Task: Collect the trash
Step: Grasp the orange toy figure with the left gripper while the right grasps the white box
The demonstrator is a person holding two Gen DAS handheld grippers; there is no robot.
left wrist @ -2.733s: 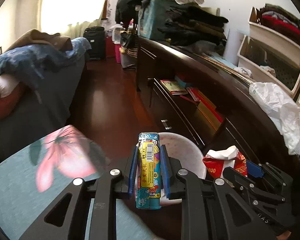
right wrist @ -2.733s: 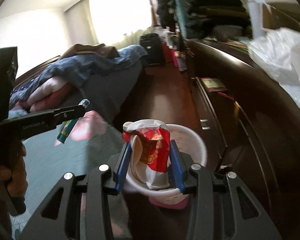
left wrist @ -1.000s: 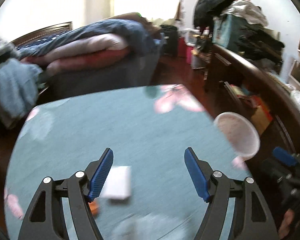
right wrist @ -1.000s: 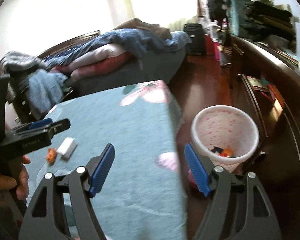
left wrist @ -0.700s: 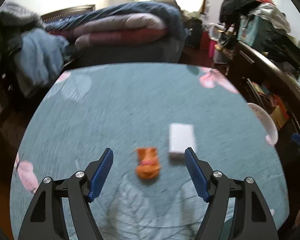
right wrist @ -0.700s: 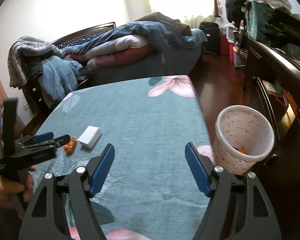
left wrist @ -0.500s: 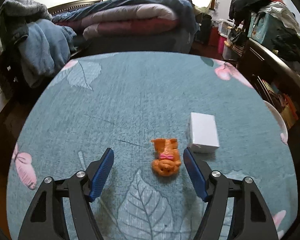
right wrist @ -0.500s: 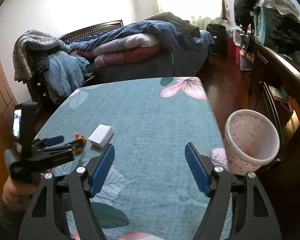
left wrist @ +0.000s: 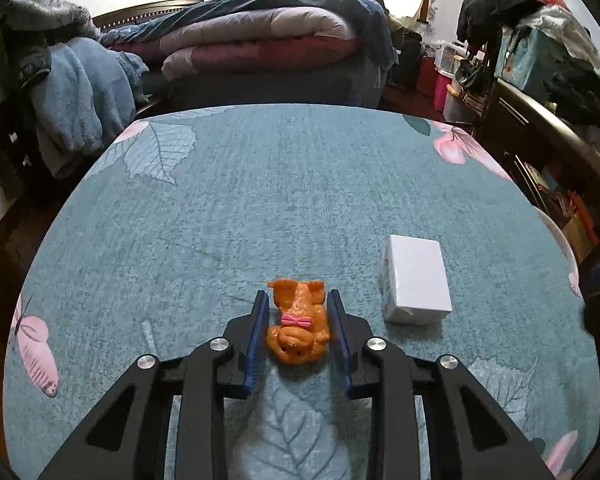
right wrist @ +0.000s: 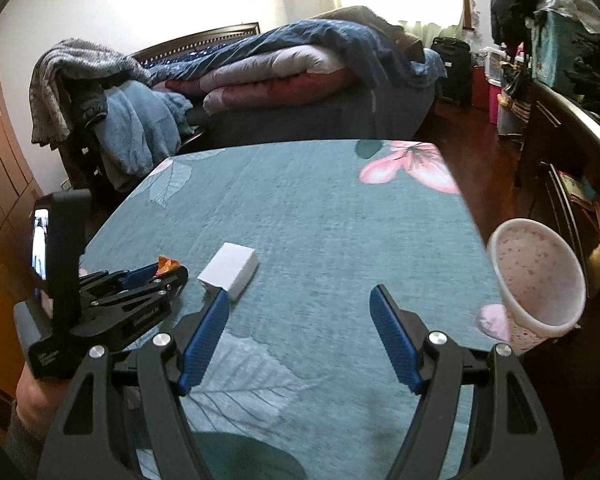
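Note:
My left gripper [left wrist: 298, 300] is shut on a small orange toy figure [left wrist: 298, 328] with a pink bow, which lies on the teal floral tablecloth [left wrist: 260, 184]. A white box [left wrist: 416, 280] lies just to its right. In the right wrist view my right gripper [right wrist: 300, 300] is open and empty above the table, the white box [right wrist: 229, 266] sits ahead of its left finger, and the left gripper [right wrist: 168, 274] holds the orange toy [right wrist: 165, 263] at the left. The pink-speckled waste bin [right wrist: 538, 280] stands off the table's right edge.
A bed [left wrist: 260, 52] piled with quilts stands beyond the table. A chair with blue and grey blankets [right wrist: 136, 132] is at the far left. A dark sideboard [right wrist: 572, 152] with clothes runs along the right, with the wooden floor between.
Both grippers dropped the can and the red wrapper at the bin and swung back over the table. The left gripper then closed around the orange toy. The right gripper stayed open.

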